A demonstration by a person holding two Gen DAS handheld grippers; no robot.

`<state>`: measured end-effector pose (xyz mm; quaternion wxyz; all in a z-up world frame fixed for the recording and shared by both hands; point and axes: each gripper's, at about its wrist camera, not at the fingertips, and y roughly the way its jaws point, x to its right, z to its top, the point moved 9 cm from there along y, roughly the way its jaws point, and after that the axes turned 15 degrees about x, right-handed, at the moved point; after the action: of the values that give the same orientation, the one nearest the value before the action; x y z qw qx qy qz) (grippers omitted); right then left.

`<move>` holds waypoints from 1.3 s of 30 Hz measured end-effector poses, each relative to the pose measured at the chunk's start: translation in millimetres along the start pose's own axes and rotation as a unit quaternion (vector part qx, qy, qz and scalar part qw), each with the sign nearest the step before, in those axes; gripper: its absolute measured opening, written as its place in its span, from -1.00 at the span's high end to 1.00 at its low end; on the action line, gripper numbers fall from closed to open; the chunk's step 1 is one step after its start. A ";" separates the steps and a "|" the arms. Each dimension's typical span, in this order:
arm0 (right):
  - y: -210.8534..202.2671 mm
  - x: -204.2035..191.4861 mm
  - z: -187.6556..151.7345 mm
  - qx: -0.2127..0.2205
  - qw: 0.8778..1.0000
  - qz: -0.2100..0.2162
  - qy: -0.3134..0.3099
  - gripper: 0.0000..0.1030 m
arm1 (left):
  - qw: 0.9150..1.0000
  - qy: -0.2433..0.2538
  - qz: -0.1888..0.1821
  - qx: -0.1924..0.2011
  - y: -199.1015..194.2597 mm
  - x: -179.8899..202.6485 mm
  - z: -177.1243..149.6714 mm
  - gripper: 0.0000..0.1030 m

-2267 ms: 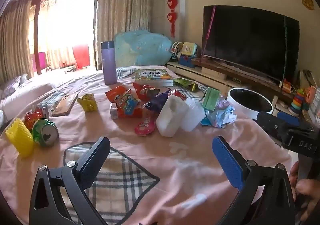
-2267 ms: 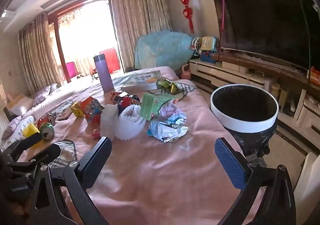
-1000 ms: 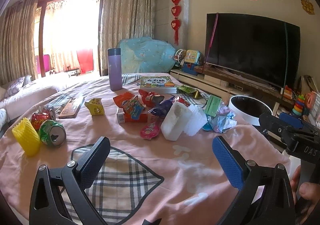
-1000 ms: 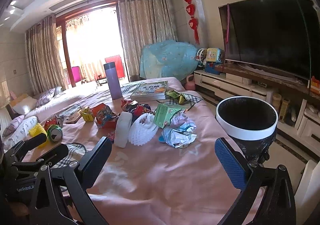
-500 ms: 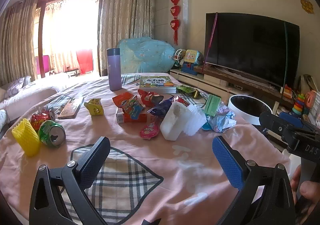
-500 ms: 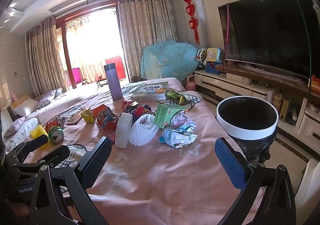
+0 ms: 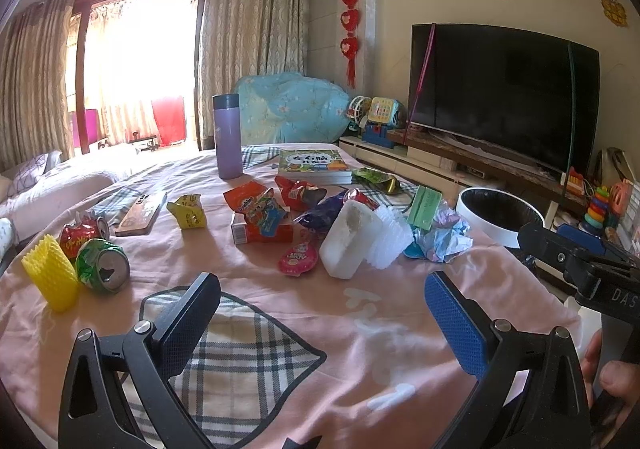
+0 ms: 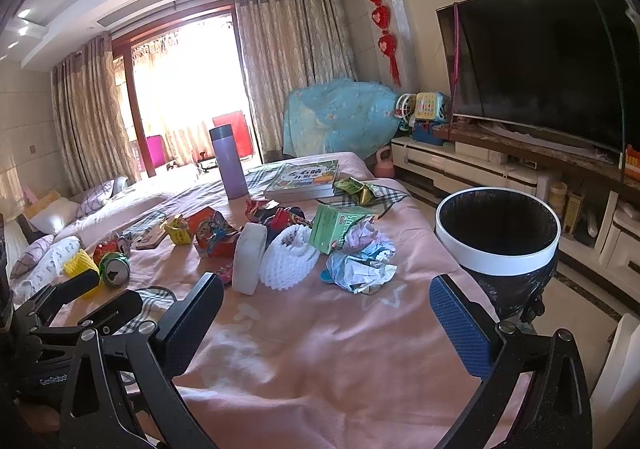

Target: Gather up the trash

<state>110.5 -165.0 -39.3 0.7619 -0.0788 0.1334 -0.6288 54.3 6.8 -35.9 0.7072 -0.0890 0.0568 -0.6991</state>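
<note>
Holding nothing: left gripper (image 7: 320, 305) and right gripper (image 8: 326, 307) both spread wide, hovering over the bare near edge of the pink bedspread (image 8: 320, 361). Nothing collected yet, judging by the black-lined white-rimmed bin (image 8: 497, 233) just off the right edge. Waiting mid-bed: crumpled foil wrapper (image 8: 358, 269), white foam net sleeve (image 8: 289, 259), white foam block (image 7: 349, 239), red snack packets (image 7: 260, 215); near the left edge, crushed green can (image 7: 103, 267) and yellow foam net (image 7: 51, 277). Not trash, likely: purple flask (image 7: 227, 137), stacked picture books (image 7: 316, 165).
</note>
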 end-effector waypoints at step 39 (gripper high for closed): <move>109.8 46.8 -48.6 -0.153 0.987 0.011 0.040 -0.41 | 0.991 -0.016 -0.021 -0.130 165.0 14.2 -21.5 -0.44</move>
<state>206.8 -186.9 -122.0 0.7415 -0.1678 0.2596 -0.5955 211.6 -7.3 -90.2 0.6753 -0.1926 0.1340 -0.6992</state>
